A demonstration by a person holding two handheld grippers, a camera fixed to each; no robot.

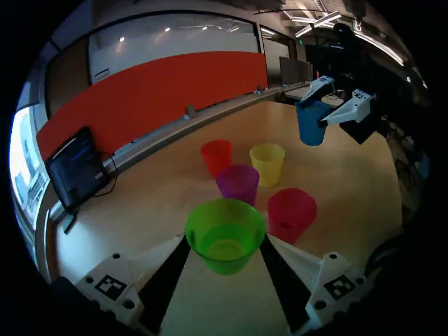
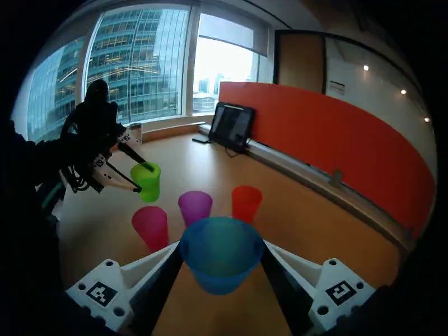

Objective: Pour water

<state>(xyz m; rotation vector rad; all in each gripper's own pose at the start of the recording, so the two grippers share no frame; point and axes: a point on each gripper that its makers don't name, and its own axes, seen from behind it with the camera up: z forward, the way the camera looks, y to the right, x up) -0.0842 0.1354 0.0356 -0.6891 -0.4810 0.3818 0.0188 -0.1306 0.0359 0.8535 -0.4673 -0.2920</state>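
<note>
Left tool (image 1: 225,245) clamps thin green plastic cup (image 1: 225,238); right tool (image 2: 222,252) clamps blue plastic cup (image 2: 221,259). We judge both light, flexible: mid-wall hold, gentle squeeze.

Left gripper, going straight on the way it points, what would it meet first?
Likely the purple cup, just beyond the green cup it holds; it might pass above it, height is unclear.

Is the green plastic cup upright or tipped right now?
Upright: the green plastic cup, gripped by the left claw, shows its rim level on top.
</note>
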